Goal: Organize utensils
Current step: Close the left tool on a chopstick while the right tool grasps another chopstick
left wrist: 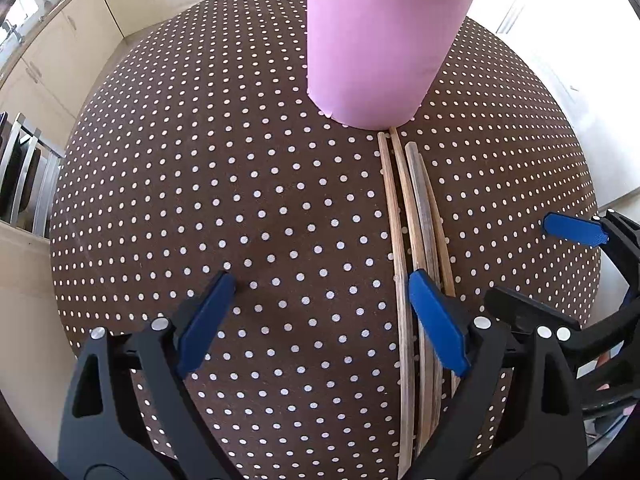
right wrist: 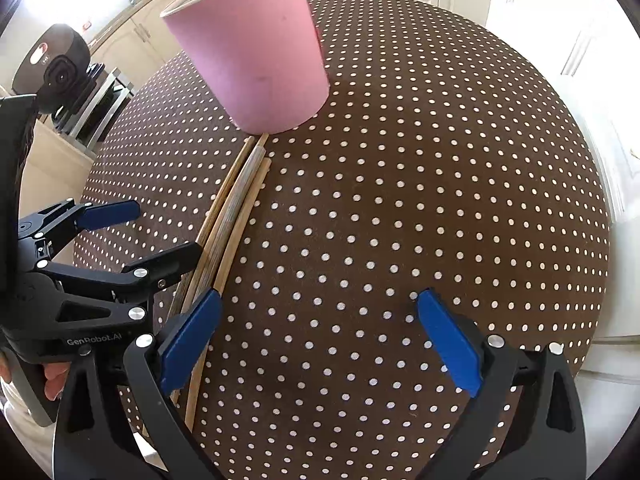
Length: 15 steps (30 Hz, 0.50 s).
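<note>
Lying bundled on polka-dot table [left wrist: 248, 208], wooden chopsticks [left wrist: 416, 216] pointed far tips at base of pink cup [left wrist: 376, 40], touching or nearly so; cup apparently meant as their holder. More sticks seemingly already stood in cup. Left hand-held gripper [left wrist: 320, 292] hovered released, right finger above bundle. Right hand-held gripper [right wrist: 320, 316] also released, left finger beside bundle. Both poised flanking sticks, likely for pickup; nothing yet grasped.
</note>
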Each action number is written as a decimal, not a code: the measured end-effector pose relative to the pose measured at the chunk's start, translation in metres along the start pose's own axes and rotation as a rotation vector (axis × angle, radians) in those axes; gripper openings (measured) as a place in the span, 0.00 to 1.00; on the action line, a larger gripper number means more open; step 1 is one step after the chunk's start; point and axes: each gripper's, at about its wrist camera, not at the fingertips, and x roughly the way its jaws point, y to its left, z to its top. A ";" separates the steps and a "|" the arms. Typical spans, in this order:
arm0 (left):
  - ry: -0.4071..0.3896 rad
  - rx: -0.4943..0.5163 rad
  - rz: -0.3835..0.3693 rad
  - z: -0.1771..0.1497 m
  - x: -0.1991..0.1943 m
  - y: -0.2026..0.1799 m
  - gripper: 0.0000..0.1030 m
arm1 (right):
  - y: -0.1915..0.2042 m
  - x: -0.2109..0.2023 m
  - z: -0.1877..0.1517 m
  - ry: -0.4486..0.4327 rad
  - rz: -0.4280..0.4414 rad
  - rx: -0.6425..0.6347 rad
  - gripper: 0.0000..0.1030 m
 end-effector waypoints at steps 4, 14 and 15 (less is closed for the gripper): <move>0.003 -0.014 0.036 0.013 0.002 -0.008 0.68 | -0.001 -0.001 0.001 -0.007 -0.024 -0.017 0.92; 0.014 0.039 -0.018 0.014 -0.004 -0.018 0.15 | -0.002 -0.001 -0.004 -0.025 -0.047 -0.015 0.92; 0.015 0.032 -0.029 0.014 -0.004 -0.015 0.12 | 0.001 -0.001 -0.004 -0.025 -0.051 -0.017 0.92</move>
